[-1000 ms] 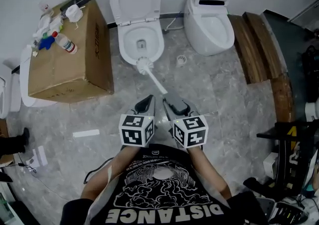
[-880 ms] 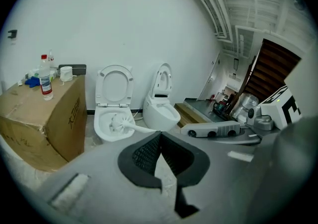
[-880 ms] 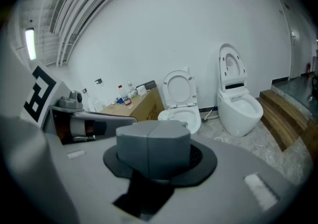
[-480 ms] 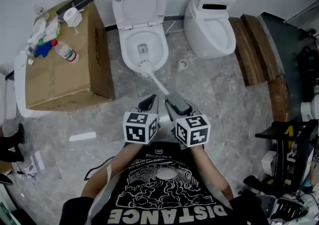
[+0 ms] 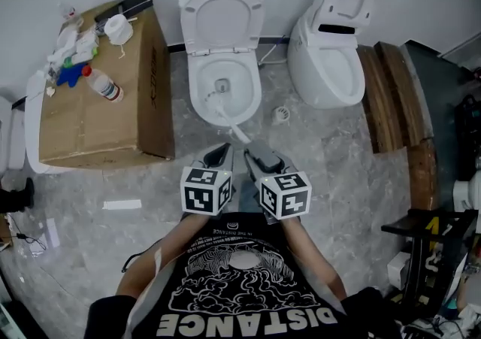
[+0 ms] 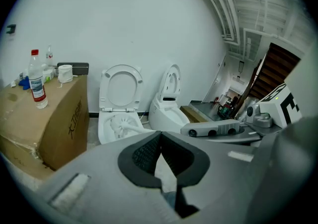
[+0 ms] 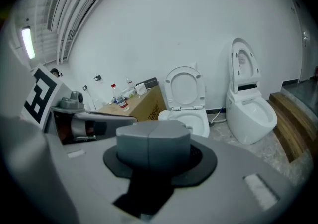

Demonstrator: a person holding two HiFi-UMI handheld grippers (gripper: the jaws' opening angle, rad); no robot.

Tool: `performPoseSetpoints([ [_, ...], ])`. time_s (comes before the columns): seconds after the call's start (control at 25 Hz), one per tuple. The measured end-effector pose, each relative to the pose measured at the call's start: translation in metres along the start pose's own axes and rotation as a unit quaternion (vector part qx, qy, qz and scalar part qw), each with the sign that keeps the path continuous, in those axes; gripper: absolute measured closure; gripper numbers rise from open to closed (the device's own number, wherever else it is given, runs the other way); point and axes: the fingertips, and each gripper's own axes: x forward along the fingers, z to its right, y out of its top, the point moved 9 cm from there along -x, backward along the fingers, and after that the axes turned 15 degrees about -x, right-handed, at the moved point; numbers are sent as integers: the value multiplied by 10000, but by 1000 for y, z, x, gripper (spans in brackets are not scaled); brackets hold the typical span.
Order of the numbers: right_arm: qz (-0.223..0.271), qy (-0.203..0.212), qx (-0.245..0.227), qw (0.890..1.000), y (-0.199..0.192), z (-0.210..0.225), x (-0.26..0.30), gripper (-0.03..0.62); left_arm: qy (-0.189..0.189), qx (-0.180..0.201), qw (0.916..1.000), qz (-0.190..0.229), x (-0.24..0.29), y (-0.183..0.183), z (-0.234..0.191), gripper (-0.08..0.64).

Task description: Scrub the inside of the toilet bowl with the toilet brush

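The brush (image 5: 228, 122) rests head-down in the bowl (image 5: 195, 97), its handle clenched in the jaws of the right gripper (image 5: 252, 150). The left gripper (image 5: 224, 149) has its jaws closed on nothing. The brush is probably light and stiff (bristles yielding), best held near the handle's end.

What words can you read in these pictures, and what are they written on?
"DISTANCE": big white letters on the person's black shirt.
Small line above it on the shirt: too small to read.
Cardboard box side print: blurred, unreadable.
Bottle label: too small.
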Motion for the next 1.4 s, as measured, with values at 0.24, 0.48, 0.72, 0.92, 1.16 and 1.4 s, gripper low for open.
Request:
performPoseSetpoints([
  [0.24, -118, 383, -89, 9992, 19, 54, 45, 443, 281, -176, 9994, 51, 49, 34, -6, 569],
  [0.48, -277, 673, -100, 9973, 28, 113, 77, 443, 648, -240, 9975, -143, 103, 53, -5, 568],
  [0.72, -427, 1004, -54, 9940, 23, 156, 102, 443, 872, -208, 9960, -16, 137, 74, 6, 568],
  [0.92, -608, 1190, -133, 9909, 15, 179, 124, 443, 1072, -62, 9942, 17, 158, 83, 13, 566],
  [1.16, -863, 1333, -31, 9873, 1, 185, 157, 443, 1223, -204, 9923, -79, 176, 79, -10, 563],
  [1.4, -1245, 1321, 71, 9834, -11, 180, 195, 443, 1276, -484, 9895, -469, 192, 76, -53, 563],
])
